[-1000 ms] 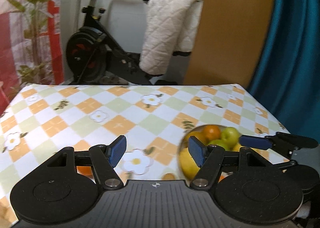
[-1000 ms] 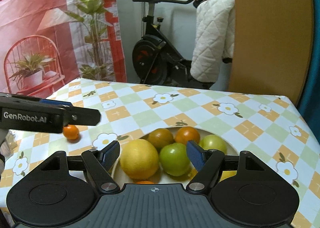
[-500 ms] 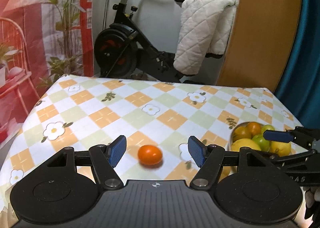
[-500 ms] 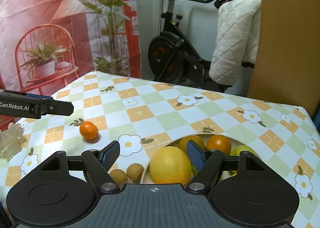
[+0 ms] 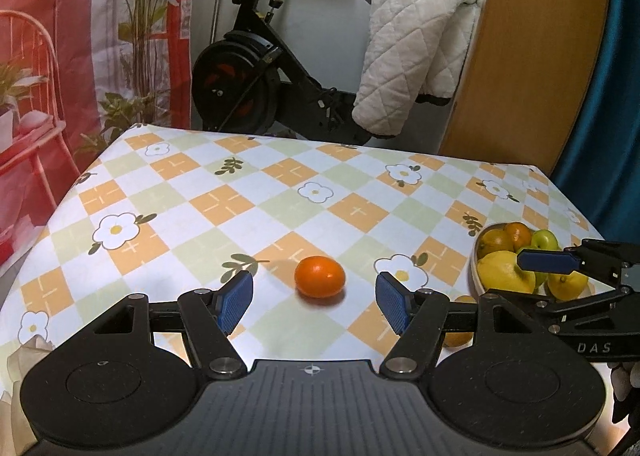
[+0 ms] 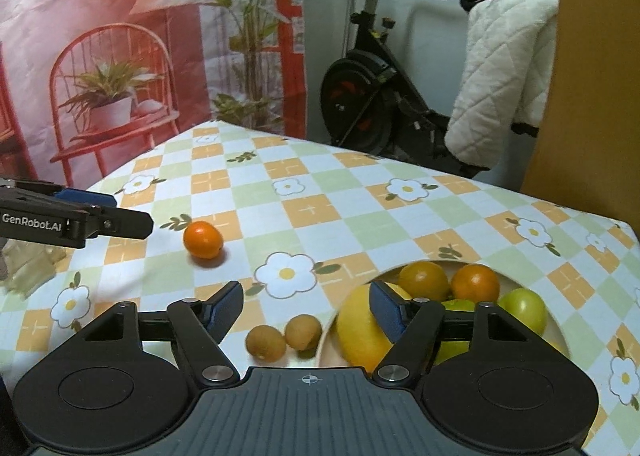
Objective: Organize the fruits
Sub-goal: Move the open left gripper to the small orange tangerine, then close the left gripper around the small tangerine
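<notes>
A small orange mandarin lies on the checked tablecloth just ahead of my left gripper, between its open fingers, with neither pad touching it. The mandarin also shows in the right wrist view, beside the left gripper. My right gripper is closing its jaws over two small brown fruits, and its pads press on nothing. A white bowl at the right holds a lemon, oranges and green apples. The right gripper's pads hover over that bowl.
An exercise bike with a white quilted cloth stands past the table's far edge. Beside them are a wooden panel and a blue curtain. A red printed backdrop hangs to the left, and a translucent object sits near the table's left edge.
Both views have swung left across the table. The mandarin has come between my left fingers, and the two brown fruits have come into view under my right gripper. The right jaws have narrowed slightly.
</notes>
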Motion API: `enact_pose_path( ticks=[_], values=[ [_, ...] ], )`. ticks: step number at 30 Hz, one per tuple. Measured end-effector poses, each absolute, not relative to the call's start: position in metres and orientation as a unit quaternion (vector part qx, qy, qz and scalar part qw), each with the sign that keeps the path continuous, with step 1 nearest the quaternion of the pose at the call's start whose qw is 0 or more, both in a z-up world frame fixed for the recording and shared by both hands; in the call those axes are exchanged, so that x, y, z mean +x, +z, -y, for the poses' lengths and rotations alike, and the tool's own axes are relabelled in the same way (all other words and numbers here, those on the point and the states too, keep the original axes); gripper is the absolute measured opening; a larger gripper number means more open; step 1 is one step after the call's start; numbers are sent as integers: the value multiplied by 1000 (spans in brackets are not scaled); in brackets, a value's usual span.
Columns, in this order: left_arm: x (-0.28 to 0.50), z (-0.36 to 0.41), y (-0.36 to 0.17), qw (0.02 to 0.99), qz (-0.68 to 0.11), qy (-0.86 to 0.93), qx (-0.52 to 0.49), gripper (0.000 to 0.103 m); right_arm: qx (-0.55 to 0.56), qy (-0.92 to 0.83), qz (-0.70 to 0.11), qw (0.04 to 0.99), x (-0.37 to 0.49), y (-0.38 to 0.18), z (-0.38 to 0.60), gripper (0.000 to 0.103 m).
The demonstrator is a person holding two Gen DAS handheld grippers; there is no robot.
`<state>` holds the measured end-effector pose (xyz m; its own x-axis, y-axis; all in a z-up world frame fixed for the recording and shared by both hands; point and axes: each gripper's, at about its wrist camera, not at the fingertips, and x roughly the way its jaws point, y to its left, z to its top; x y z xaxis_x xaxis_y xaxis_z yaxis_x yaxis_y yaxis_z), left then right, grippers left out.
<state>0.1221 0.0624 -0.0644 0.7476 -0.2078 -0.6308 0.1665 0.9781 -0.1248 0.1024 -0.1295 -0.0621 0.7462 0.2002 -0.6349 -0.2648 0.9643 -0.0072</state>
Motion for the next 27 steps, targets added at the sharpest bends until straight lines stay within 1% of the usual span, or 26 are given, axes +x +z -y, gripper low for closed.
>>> enact_pose_path(
  ticks=[8, 21, 23, 27],
  values=[
    [132, -69, -69, 932, -346, -100, -44, 70, -69, 157, -335, 926, 116, -69, 110, 60],
    [157, -78, -73, 928, -351, -102, -74, 70, -118, 223, -332, 909, 157, -85, 56, 57],
    [160, -78, -75, 927, -352, -107, -75, 70, -122, 230, -334, 906, 163, -88, 50, 53],
    [167, -76, -80, 924, -357, -117, -77, 69, -127, 247, -342, 898, 174, -96, 39, 49]
  ],
)
